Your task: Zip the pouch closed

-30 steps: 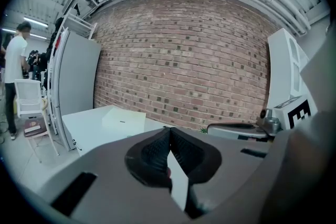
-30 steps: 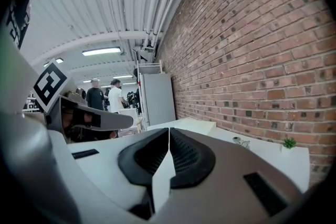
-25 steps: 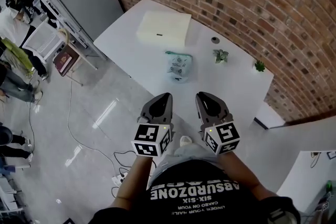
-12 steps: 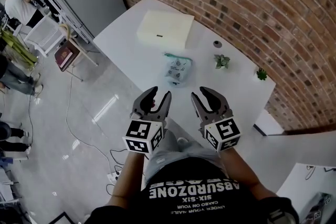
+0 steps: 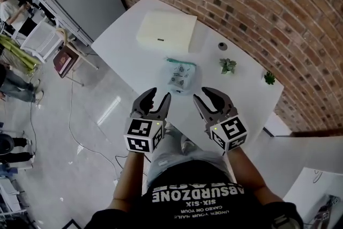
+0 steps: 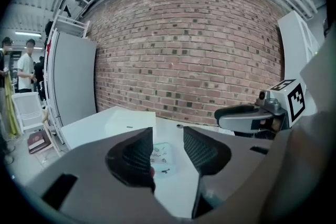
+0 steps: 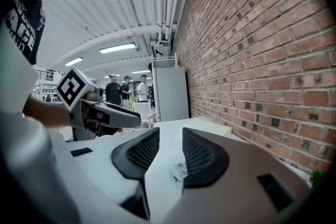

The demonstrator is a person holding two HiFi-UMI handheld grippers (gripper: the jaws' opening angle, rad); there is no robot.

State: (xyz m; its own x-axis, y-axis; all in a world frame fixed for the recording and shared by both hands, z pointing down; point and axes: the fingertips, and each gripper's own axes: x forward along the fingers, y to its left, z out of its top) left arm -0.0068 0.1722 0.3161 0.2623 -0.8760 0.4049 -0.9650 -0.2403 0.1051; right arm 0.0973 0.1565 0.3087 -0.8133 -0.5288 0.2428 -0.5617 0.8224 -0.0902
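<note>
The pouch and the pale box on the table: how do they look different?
The pouch is small; the box is far larger. The pouch is pale with dark printed marks; the box is plain cream. The pouch lies nearer the person; the box sits farther back. Both rest on the white table.

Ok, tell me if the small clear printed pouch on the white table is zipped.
Cannot tell: the pouch lies flat, too small to show its zip.
</note>
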